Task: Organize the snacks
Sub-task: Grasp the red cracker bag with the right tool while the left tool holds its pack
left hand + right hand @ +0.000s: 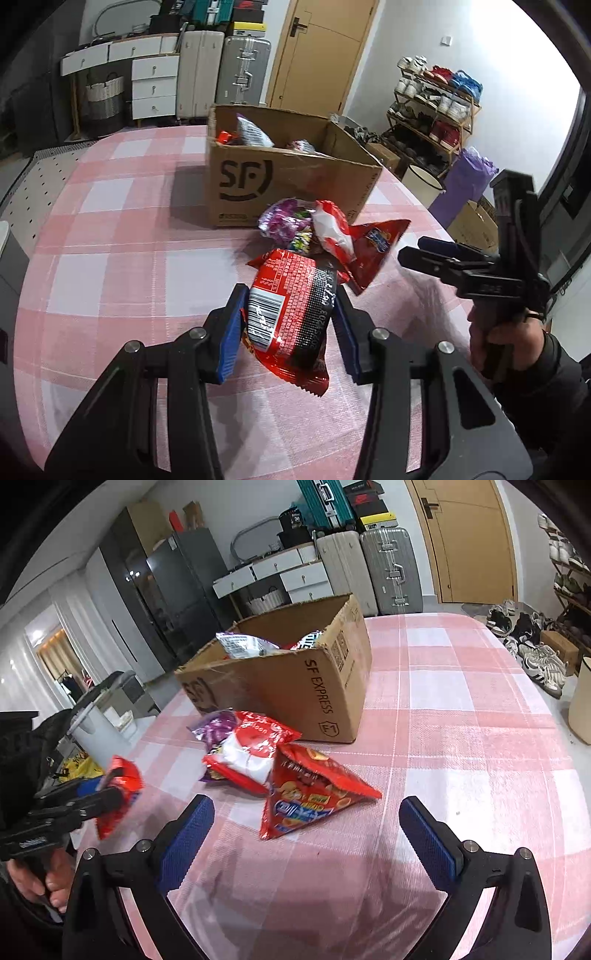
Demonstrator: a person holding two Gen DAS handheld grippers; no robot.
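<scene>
A: Left wrist view: left gripper (288, 299) is clamped on a red-and-black snack packet (291, 314), held above the pink checked tablecloth (122, 236). Wide bare cloth to its left. Ahead, three packets in a heap: purple (284, 218), red-and-white (332, 230), red triangular (376, 247), just before the SF cardboard box (280, 184).

B: Right wrist view: right gripper (306, 823) stands apart, holding nothing, near the red chip bag (310, 797). Open cloth runs right to the table edge (554, 716). Box (295, 686) holds at least two packets.
</scene>
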